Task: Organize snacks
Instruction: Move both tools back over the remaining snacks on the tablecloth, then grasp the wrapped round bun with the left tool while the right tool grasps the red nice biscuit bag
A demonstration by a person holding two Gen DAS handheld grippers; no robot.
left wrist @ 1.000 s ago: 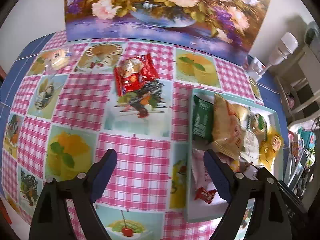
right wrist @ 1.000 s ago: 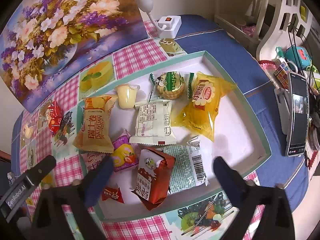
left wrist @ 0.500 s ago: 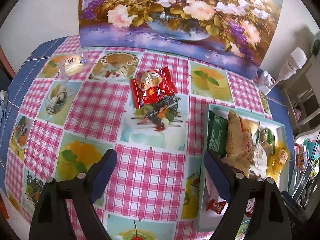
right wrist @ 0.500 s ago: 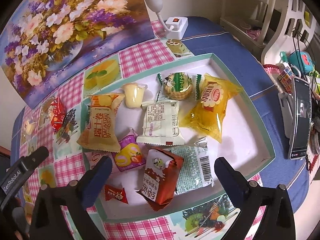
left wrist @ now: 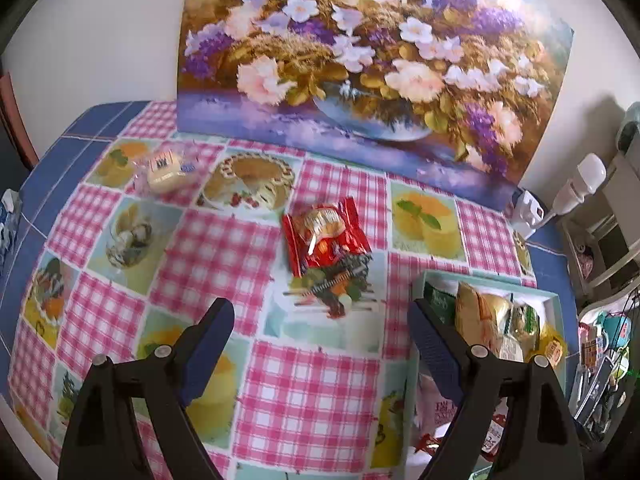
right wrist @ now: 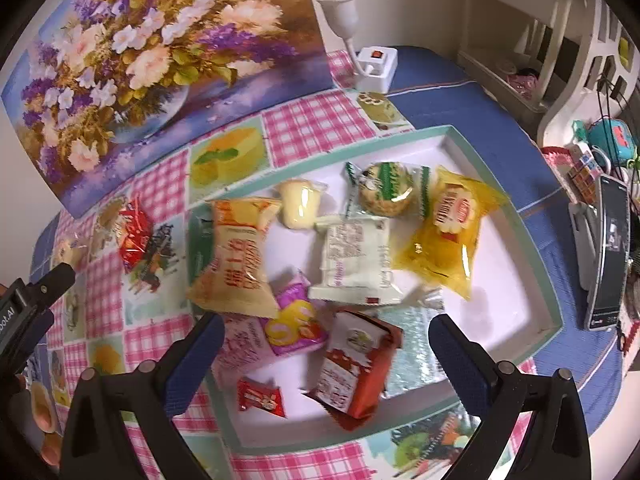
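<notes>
The left gripper point(left wrist: 320, 336) hangs above the table, jaws spread wide, nothing between its fingers point(left wrist: 208, 344). The right gripper point(right wrist: 326, 354) likewise hangs with jaws wide apart and empty. The left gripper's body shows at the right view's left edge.

tablecloth point(left wrist: 312, 392): smooth, slightly glossy printed sheet | red snack packet point(left wrist: 326, 240): shiny crinkled foil-like film | yellow packet point(right wrist: 450, 232): clear glossy plastic film | tray point(right wrist: 536, 248): matt white inside, teal rim | gripper fingers point(right wrist: 196, 356): ribbed blue pads, black matt plastic arms
</notes>
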